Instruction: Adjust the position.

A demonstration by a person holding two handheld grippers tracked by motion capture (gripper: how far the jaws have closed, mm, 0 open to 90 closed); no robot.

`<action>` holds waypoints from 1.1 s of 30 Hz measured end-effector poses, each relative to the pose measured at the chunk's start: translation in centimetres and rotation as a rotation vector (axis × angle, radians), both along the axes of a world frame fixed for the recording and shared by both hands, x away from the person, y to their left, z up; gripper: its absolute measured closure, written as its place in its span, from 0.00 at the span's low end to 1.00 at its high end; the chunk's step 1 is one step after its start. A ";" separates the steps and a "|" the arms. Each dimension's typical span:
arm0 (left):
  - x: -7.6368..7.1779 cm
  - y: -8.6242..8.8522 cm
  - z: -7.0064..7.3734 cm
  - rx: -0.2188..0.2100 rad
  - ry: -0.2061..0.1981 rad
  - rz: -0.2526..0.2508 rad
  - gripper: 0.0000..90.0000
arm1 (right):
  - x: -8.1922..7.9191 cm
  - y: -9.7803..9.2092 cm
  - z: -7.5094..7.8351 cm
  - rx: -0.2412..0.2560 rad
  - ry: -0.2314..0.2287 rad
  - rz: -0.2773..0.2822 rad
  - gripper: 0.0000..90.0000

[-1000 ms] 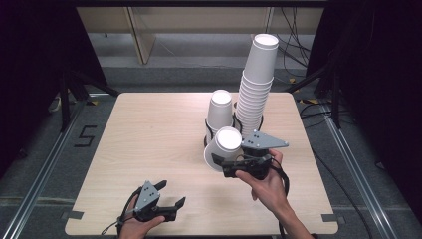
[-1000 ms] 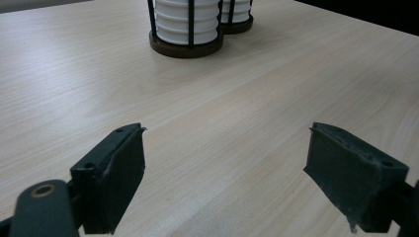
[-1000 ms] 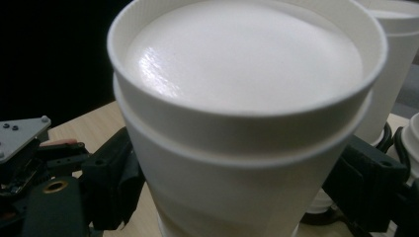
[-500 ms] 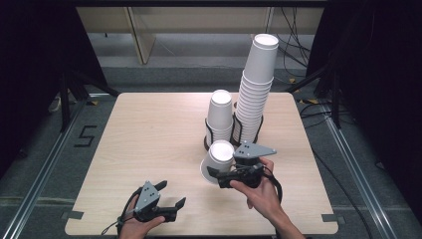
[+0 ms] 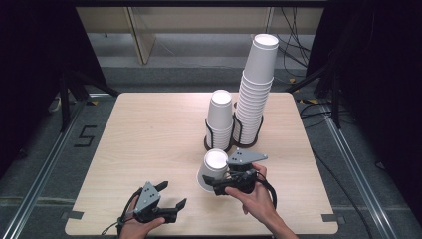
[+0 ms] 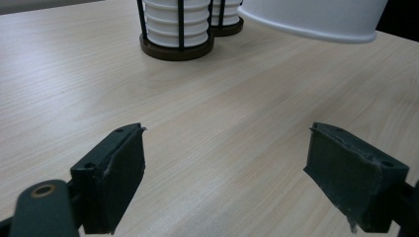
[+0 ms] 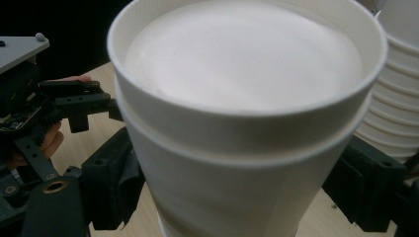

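An upside-down white paper cup [image 5: 213,170], tilted, base upward, is low over the front of the wooden table [image 5: 149,139]. My right gripper [image 5: 222,185] is shut on it. In the right gripper view the cup [image 7: 237,113] looks like two nested cups, and the right gripper [image 7: 237,202] clasps them from both sides. My left gripper [image 5: 174,194] stands open near the front edge, left of the cup, holding nothing. In the left gripper view the left gripper [image 6: 227,182] has bare table between its jaws, and the cup's rim [image 6: 316,22] hangs at the upper right.
Behind the held cup, two black wire holders stand side by side: a short stack of cups [image 5: 220,117] and a tall leaning stack [image 5: 255,87]. Both stacks [image 6: 178,24] lie ahead of the left gripper. The left gripper [image 7: 34,113] appears beyond the cup.
My right gripper has carried the cup away from the stacks, toward the table's front edge and slightly left. The left gripper has stayed put and open.
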State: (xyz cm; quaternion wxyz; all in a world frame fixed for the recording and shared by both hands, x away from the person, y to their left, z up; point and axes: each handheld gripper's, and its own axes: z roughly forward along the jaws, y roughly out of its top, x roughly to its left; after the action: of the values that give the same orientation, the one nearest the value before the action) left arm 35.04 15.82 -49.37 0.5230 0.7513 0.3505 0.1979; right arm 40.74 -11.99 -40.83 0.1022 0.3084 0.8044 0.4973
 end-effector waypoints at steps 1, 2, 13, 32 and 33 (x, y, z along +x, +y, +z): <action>0.0 0.0 0.0 0.004 -0.002 -0.005 0.16 | -0.1 0.0 0.0 -0.013 -0.005 -0.009 0.20; 0.0 -0.1 0.0 0.006 0.000 -0.005 0.16 | -0.2 0.1 -0.1 -0.006 0.011 -0.013 0.20; -0.1 -2.0 0.2 -0.007 -0.088 -0.073 0.16 | -0.1 1.1 -0.8 0.018 0.033 0.029 0.20; 0.4 -3.6 0.0 -0.021 -0.124 -0.085 0.05 | -0.7 3.8 -1.9 0.034 0.069 0.081 0.20; 0.4 -3.6 0.0 -0.011 -0.115 -0.079 0.03 | -0.8 3.9 -1.9 0.029 0.067 0.078 0.20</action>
State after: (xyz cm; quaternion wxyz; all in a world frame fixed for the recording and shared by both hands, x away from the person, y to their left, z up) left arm 35.46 12.19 -49.38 0.5539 0.7489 0.2911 0.2182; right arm 39.91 -8.07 -42.69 0.0512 0.2948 0.8116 0.5018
